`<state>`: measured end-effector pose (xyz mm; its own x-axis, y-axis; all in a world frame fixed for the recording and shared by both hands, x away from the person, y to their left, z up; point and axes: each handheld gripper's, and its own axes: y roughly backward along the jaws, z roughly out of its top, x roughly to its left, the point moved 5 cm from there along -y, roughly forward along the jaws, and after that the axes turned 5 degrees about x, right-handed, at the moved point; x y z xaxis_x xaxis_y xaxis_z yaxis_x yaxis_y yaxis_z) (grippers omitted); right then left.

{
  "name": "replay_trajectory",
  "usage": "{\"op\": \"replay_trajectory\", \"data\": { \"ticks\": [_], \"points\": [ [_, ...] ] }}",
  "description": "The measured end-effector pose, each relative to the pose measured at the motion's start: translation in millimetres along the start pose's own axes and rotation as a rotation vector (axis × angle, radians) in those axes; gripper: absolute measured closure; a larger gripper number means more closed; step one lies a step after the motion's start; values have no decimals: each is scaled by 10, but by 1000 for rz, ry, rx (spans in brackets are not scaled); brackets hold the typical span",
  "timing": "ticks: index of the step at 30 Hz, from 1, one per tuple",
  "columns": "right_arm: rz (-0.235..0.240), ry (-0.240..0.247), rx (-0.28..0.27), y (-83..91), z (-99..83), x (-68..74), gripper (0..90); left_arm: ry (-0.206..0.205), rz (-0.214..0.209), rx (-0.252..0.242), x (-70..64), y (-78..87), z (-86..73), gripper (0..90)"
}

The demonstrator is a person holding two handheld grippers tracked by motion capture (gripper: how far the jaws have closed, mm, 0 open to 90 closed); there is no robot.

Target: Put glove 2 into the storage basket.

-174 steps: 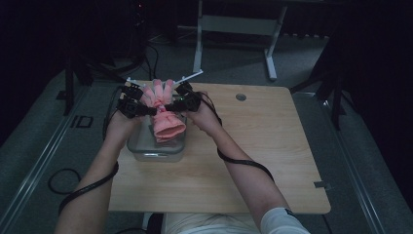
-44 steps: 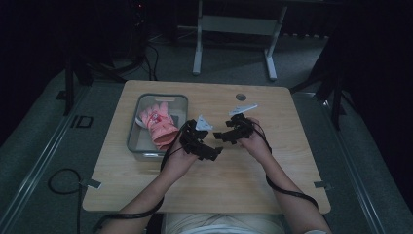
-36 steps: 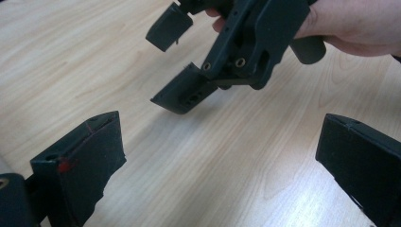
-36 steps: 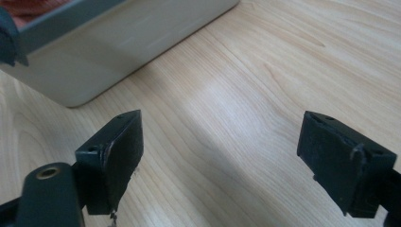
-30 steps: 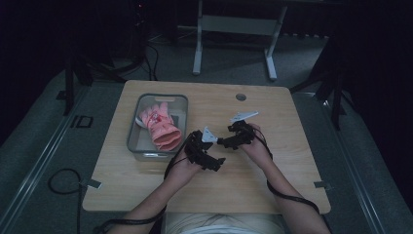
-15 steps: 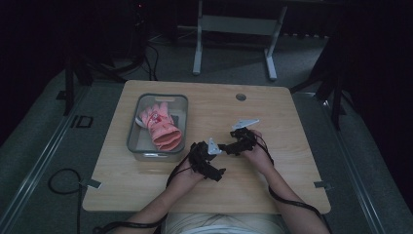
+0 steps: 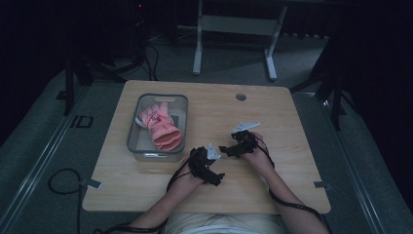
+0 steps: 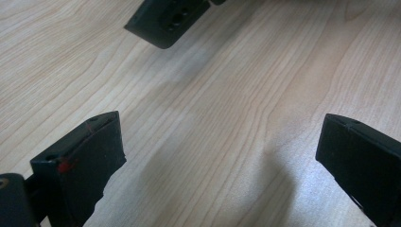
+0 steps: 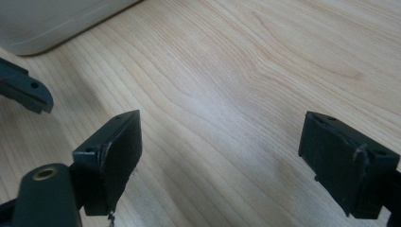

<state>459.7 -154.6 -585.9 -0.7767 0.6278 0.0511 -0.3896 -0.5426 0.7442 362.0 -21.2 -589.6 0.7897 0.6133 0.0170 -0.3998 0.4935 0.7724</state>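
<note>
Pink glove (image 7: 160, 127) in clear bin (image 7: 138, 146): soft, light, floppy, not fragile. Best hold at thick cuff. Left gripper (image 7: 214, 179), right gripper (image 7: 225, 149): fingers open, empty, over surface (image 7: 292, 146).

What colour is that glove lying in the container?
Pink, the glove in the container; the high view shows it best.

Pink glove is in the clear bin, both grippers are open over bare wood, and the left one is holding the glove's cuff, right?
Not quite. The pink glove lies in the clear bin, but the left gripper holds nothing: the left gripper view shows its jaws spread over bare table. The right gripper is open too.
</note>
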Motion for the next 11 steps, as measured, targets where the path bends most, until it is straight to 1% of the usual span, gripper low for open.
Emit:
{"op": "replay_trajectory", "data": {
  "ticks": [4, 7, 11],
  "points": [
    [-8, 1, 0, 0, -15, -17, 140, 10, -6, -9, 6, 8, -6, 14],
    [-11, 2, 0, -4, -18, -18, 140, 1, 0, -3, 3, 2, -16, 14],
    [-15, 11, 1, -14, -23, -12, 140, 2, 1, -6, -2, -4, -19, 14]
  ]
}}
